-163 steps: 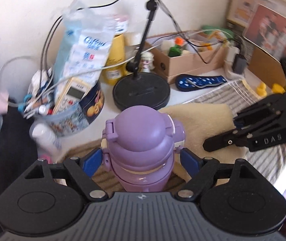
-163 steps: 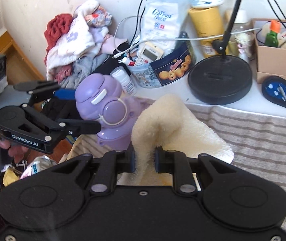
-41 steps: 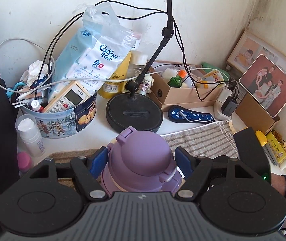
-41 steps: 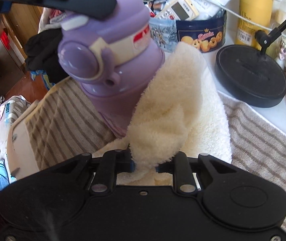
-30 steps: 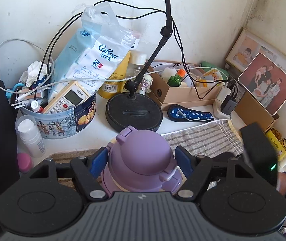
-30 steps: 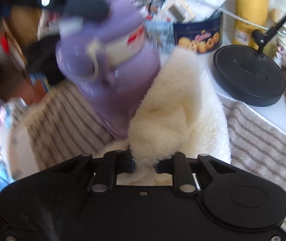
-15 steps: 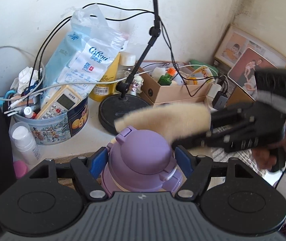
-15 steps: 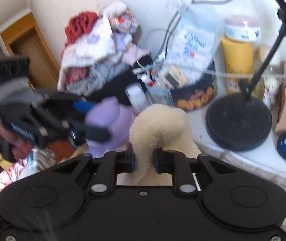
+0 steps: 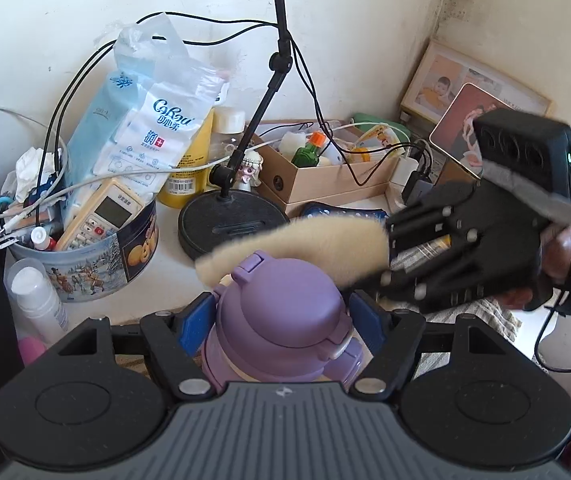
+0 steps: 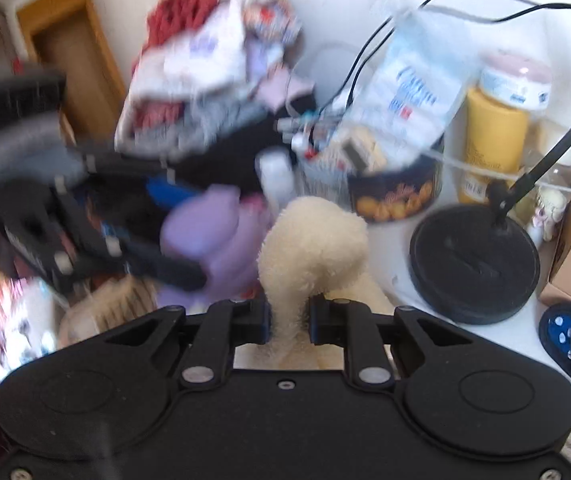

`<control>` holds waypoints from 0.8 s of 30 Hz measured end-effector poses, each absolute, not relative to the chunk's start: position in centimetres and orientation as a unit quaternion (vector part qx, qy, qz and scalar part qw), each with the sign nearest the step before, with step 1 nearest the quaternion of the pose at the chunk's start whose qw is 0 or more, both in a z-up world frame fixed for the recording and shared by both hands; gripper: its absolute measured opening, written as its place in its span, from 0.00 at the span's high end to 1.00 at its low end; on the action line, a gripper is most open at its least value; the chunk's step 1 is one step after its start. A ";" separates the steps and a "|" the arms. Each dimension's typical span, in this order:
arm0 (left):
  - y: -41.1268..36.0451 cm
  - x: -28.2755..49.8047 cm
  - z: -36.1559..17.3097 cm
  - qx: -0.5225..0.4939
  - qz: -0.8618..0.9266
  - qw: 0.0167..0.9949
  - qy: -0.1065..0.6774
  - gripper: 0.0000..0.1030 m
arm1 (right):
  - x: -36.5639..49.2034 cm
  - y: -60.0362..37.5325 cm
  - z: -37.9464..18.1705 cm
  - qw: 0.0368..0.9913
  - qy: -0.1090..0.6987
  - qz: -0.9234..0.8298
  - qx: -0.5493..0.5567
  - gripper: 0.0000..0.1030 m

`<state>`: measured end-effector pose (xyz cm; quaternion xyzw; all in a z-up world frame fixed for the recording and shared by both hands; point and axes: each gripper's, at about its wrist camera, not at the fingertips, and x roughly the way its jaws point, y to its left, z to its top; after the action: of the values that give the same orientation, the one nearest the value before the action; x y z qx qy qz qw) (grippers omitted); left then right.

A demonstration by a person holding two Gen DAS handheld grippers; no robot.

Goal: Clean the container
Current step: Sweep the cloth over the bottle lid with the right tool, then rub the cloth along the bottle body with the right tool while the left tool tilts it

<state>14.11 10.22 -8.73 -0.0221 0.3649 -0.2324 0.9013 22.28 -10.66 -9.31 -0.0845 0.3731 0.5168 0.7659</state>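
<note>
The bottle [image 9: 285, 316], a purple one with a flip lid, sits between the blue pads [image 9: 194, 322] of the left gripper [image 9: 281, 326], whose jaws are closed on its sides; it looks to be held just above a striped towel [image 9: 489, 312] on the bench [image 9: 165, 256], though the right wrist view is too blurred to say whether its base touches anything. The right gripper [image 10: 288, 322] has its jaws pinched shut on a cream fluffy cloth [image 10: 309, 248], and in the left wrist view that cloth lies across the rim of the lid, at its far side.

The main risk is the grip on the bottle. The pads hold a rounded, smooth body near its upper part, so a firm sideways wipe could twist it in the jaws or push it out, and it would drop onto the towel or roll toward the biscuit tin [image 9: 97, 256]. A second risk is the cloth: only a narrow fold is pinched, and rubbing against the lid's hinge [image 9: 253, 266] could drag it free. The third is the clutter. The lamp base [image 9: 229, 224], loose cables [image 9: 325, 120] and a small white bottle [image 9: 39, 300] stand close by, and a wide sweep of the right hand could snag a cable or knock something over. Short, light strokes with the bottle kept steady would limit all three.
</note>
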 end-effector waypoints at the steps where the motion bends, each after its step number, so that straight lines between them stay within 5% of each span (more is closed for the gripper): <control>1: 10.2 14.1 -8.7 -0.022 -0.232 0.901 0.365 0.29 | 22.1 -10.5 -9.6 0.765 0.373 0.517 -0.091 0.84; 24: 10.3 14.6 -8.8 -0.025 -0.234 0.900 0.366 0.29 | 20.1 -7.8 -13.6 0.719 0.355 0.505 -0.319 0.84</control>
<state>14.61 10.28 -8.81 -0.0246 0.3664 -0.2338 0.9003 20.06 -7.77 -13.65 -0.3188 0.3546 0.5052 0.7193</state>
